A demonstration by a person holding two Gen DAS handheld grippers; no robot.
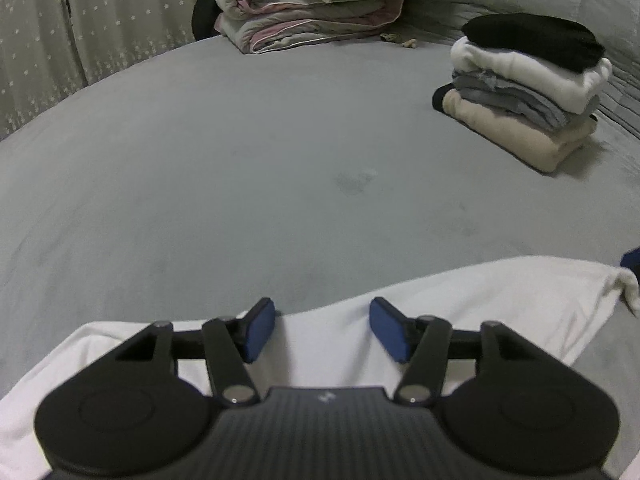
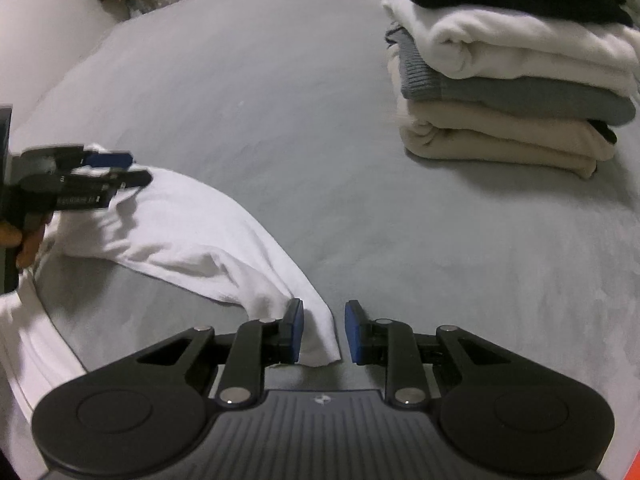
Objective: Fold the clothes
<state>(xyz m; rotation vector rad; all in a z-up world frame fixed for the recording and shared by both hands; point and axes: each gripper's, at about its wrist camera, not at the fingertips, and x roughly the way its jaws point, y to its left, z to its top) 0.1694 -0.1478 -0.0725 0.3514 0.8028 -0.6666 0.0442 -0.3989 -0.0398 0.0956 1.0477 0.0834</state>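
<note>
A white garment lies spread on the grey bed. My right gripper sits low over its near corner. That corner lies between the blue pads, with a slim gap showing at the right pad, so the jaws are open. My left gripper hovers over the garment's other end, open with nothing pinched; the cloth lies beneath it. In the right wrist view the left gripper appears blurred at the left edge, with a hand behind it.
A stack of folded clothes, black on top of white, grey and beige, stands on the bed to the right. Folded quilts rest at the far side. A starred curtain hangs at the left.
</note>
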